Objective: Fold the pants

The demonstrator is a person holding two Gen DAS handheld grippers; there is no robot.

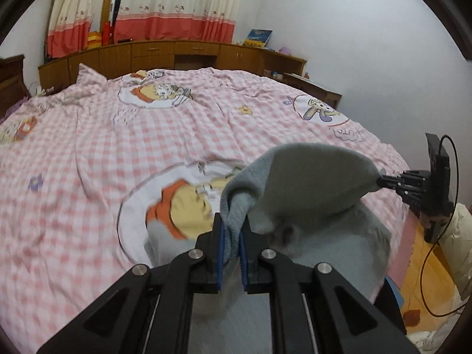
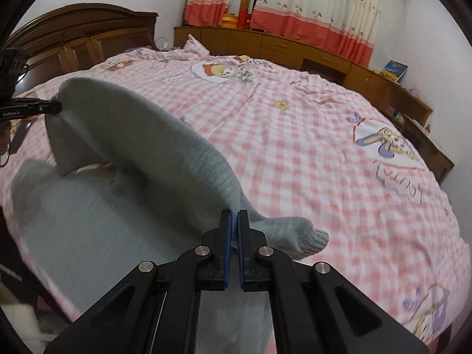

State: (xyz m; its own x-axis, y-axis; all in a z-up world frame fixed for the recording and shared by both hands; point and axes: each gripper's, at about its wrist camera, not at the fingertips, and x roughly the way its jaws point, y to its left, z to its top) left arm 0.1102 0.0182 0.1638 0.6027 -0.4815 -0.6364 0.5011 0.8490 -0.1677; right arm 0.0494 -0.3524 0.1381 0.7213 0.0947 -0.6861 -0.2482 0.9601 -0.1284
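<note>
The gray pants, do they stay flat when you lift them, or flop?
Probably flop: the gray pants sag in a curve between the left gripper and right gripper. They look soft and fleecy, so likely not slippery.

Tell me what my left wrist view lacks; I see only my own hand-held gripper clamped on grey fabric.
Observer: The right hand-held gripper is shut on the grey pants too, at another spot on the same raised edge.
Operator: Report what is left of the bed.
Observer: A dark wooden headboard stands there, beyond the pink checked quilt.
Operator: Say how the fabric past the right pads looks.
Observer: A short ribbed end sticks out to the right of them, above the quilt.
</note>
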